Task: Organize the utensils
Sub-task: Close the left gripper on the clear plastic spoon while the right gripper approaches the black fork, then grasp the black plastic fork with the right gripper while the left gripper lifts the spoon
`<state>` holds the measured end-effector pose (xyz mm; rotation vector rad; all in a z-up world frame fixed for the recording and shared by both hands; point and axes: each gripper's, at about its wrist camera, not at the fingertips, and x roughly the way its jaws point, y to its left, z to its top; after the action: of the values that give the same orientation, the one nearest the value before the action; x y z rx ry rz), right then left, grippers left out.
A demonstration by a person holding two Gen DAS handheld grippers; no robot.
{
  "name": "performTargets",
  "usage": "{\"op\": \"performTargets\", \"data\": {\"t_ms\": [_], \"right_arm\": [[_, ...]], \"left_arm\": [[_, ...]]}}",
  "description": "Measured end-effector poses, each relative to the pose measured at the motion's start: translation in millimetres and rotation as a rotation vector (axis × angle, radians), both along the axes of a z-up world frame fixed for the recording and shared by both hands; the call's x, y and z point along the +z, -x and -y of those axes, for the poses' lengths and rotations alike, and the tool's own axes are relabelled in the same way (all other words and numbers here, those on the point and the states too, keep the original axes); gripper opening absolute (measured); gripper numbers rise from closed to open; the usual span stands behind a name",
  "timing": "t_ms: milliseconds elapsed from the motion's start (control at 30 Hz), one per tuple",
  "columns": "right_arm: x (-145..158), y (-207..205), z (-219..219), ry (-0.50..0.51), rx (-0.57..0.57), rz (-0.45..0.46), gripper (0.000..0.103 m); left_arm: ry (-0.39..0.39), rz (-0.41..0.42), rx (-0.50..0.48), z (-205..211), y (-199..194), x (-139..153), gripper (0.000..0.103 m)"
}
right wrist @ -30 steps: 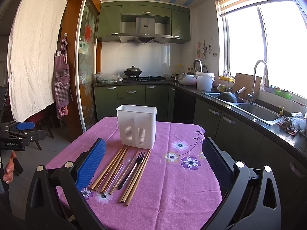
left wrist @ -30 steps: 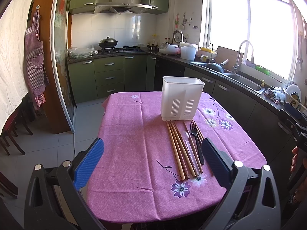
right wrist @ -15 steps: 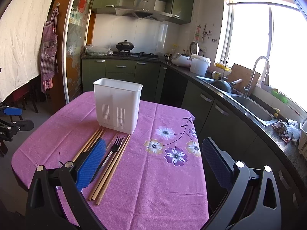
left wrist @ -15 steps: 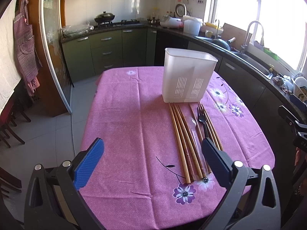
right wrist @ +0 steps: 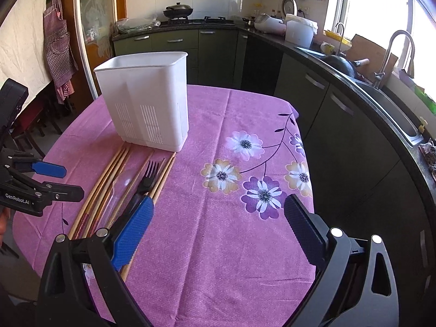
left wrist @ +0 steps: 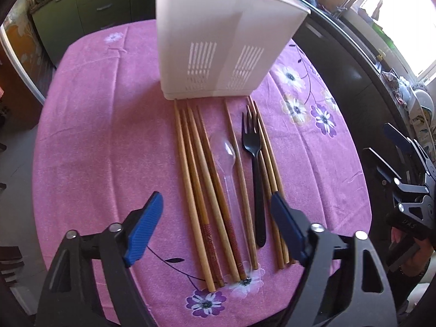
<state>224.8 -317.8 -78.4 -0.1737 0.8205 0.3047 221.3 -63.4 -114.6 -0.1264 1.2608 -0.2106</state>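
A white slotted utensil holder (left wrist: 218, 41) (right wrist: 147, 100) stands upright on the pink tablecloth. In front of it lie several wooden chopsticks (left wrist: 196, 177) (right wrist: 109, 179), a clear plastic spoon (left wrist: 226, 152) and a black fork (left wrist: 254, 163) (right wrist: 147, 177), side by side. My left gripper (left wrist: 215, 209) hangs over their near ends, pointing steeply down. Its jaws are closing and the utensils lie between them, but the pads touch nothing. My right gripper (right wrist: 219, 207) hovers over bare cloth to the right of the row. Its jaws are wide and closing slightly with nothing between them.
The floral tablecloth (right wrist: 245, 245) drapes over the table's near and right edges. Dark green cabinets (right wrist: 340, 125) and a counter with a sink (right wrist: 395, 114) run along the right. An apron (right wrist: 58, 43) hangs at the left.
Both grippers have moved forward and tipped down toward the table. The left one now hangs over the utensil row with its jaws narrower. The holder and utensils have not moved.
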Motion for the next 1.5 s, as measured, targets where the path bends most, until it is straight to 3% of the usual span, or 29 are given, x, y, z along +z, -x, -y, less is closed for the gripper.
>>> {"op": "performTargets", "data": {"t_ms": [133,200,367,600,800,1267,1500], "right_arm": [[-8.7,-6.1,5.4,0.013,-0.012,-0.022,0.081],[-12.6,-8.3,7.2,0.014,-0.016,-0.031,0.072],[-20.8,-11.8,8.5,0.020,-0.014,-0.046,0.056],[-22.9,-8.8,7.9,0.009,-0.004,-0.047,0.055],[-24.5,-7.3,14.0,-0.004,-0.006,-0.046,0.055],[-26.5,-6.8,15.1,-0.008,0.001,-0.051,0.056],[-29.6,-9.5,6.8,0.028,0.017,-0.077,0.054]], "left_arm": [[0.010,-0.072,-0.011,17.9,-13.2,-14.9,0.052],[0.000,-0.079,-0.005,22.7,-18.8,-18.0,0.035],[-0.062,-0.111,-0.006,36.7,-30.7,-29.4,0.024],[-0.148,-0.127,0.022,44.7,-48.6,-42.6,0.022],[-0.150,-0.130,-0.009,54.6,-53.0,-40.6,0.015],[-0.232,-0.127,-0.016,71.8,-60.4,-45.0,0.011],[-0.174,-0.102,-0.006,70.2,-39.9,-35.0,0.009]]}}
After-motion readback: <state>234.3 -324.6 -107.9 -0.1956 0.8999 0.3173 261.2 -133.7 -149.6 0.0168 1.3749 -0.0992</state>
